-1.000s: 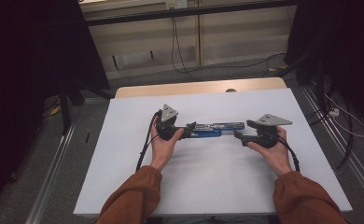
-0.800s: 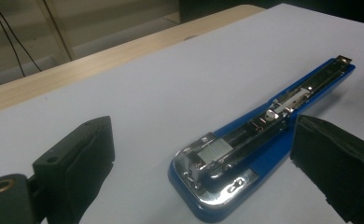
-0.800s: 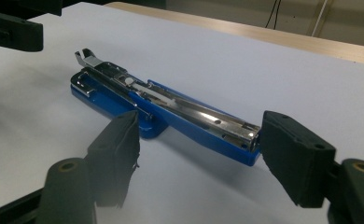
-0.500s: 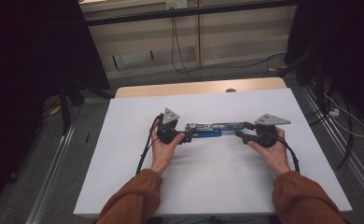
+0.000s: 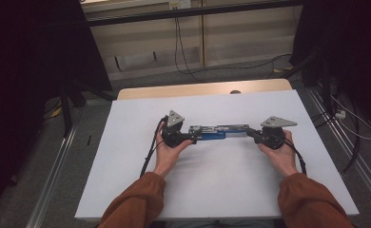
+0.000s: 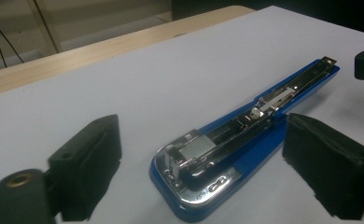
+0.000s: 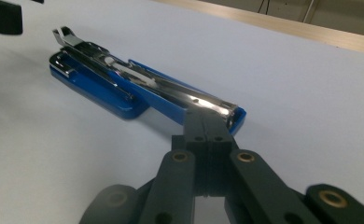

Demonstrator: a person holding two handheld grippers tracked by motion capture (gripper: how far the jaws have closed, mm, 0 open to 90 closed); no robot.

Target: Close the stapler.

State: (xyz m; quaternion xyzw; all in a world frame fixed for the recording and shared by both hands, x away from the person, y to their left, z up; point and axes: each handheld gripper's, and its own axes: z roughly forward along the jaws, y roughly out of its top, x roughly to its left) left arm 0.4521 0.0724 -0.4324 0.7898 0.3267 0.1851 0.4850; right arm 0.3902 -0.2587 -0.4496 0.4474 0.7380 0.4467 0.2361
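Observation:
A blue and chrome stapler lies opened out flat across the middle of the white table. My left gripper is at its left end. In the left gripper view the stapler's wide end lies between the black pads, which stand apart from it; these jaws have just been closing a little. My right gripper is at the right end. In the right gripper view its jaws have just closed flat together, tips against the stapler's narrow end, with nothing seen between them.
A wooden strip runs along the table's far edge. Beyond it, cables lie on the floor before a pale wall. Metal rails flank the table, and white tabletop lies open in front of and behind the stapler.
Both hands have stayed where they were at the stapler's ends. The right gripper's jaws have drawn together at the right end. The stapler has not moved.

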